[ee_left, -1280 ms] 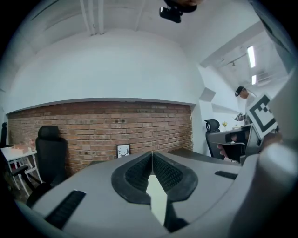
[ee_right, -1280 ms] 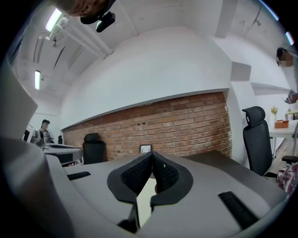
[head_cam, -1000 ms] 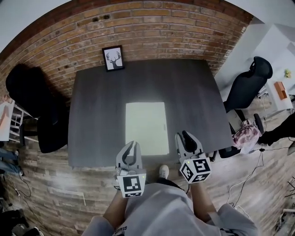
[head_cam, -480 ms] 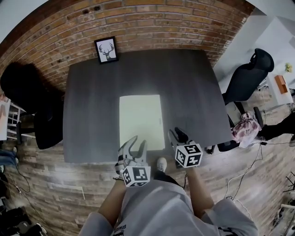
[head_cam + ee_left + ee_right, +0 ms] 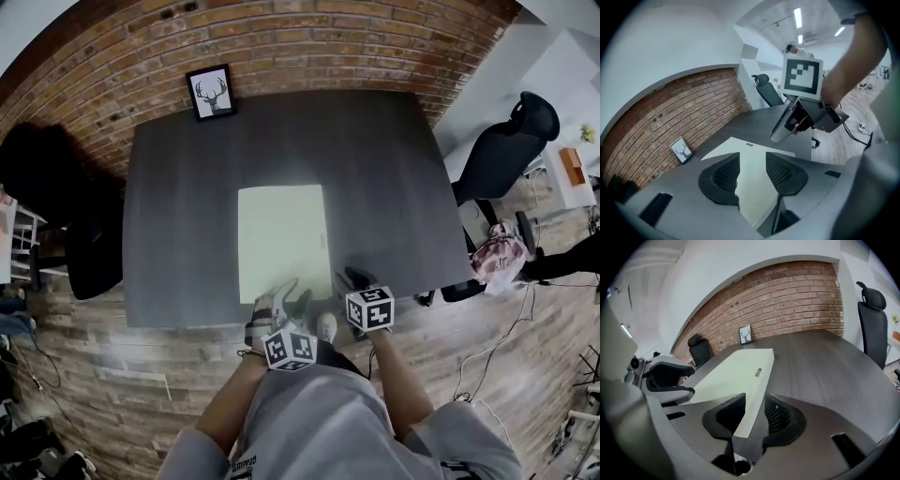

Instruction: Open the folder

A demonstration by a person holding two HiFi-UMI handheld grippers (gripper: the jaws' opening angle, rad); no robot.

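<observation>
Left gripper [image 5: 291, 297] and right gripper [image 5: 349, 279] have just been opening their jaws, wide and pinching nothing, by the near edge of the pale folder [image 5: 281, 239] lying flat on the table [image 5: 178, 187], so I want to catch only the top cover and lift slowly.

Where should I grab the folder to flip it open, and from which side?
The top cover at the folder's right long edge, near corner, coming in low from the right. It lies flat and closed, and the tab there suggests that edge opens. The right gripper, jaws just opening and empty, lines up with it.
</observation>
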